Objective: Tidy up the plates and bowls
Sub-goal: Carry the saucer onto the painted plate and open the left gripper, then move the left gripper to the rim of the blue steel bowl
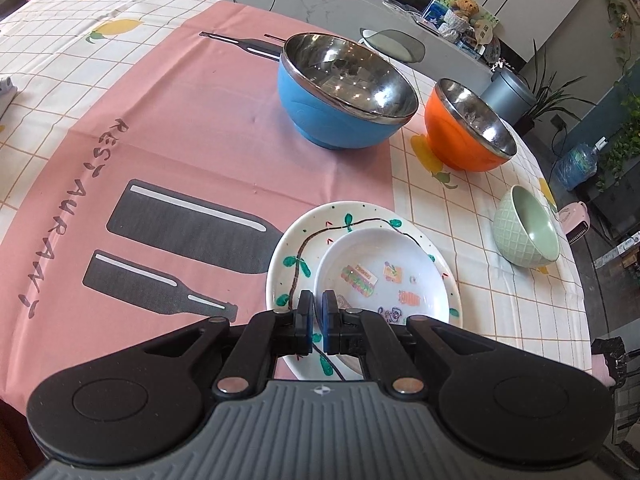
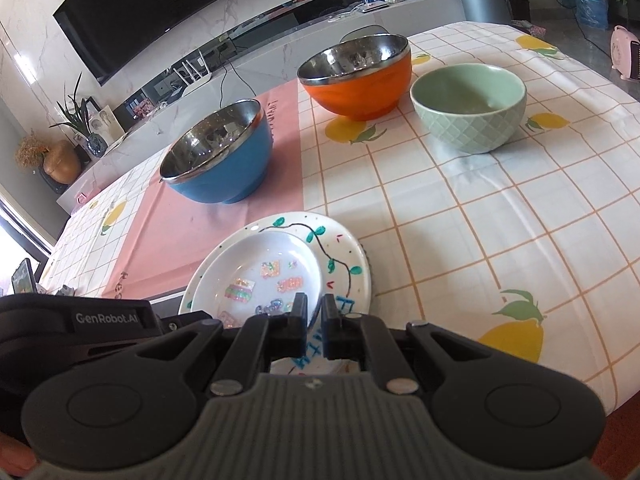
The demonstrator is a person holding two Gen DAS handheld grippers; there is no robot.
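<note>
While the small plate (image 1: 380, 276) lay inside the painted plate (image 1: 288, 256) at the lower centre, the left gripper (image 1: 317, 322) pinched its rim, and the right gripper (image 2: 316, 322) was nearly closed over the painted plate's edge.

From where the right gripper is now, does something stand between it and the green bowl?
Nothing visible does. Beyond the right gripper and the stacked plates, only bare tablecloth leads to the green bowl; the orange bowl stands aside, left.

Bare tablecloth (image 2: 460, 240) lies open between stacked plates (image 2: 344, 264) and bowls (image 2: 468, 120).
</note>
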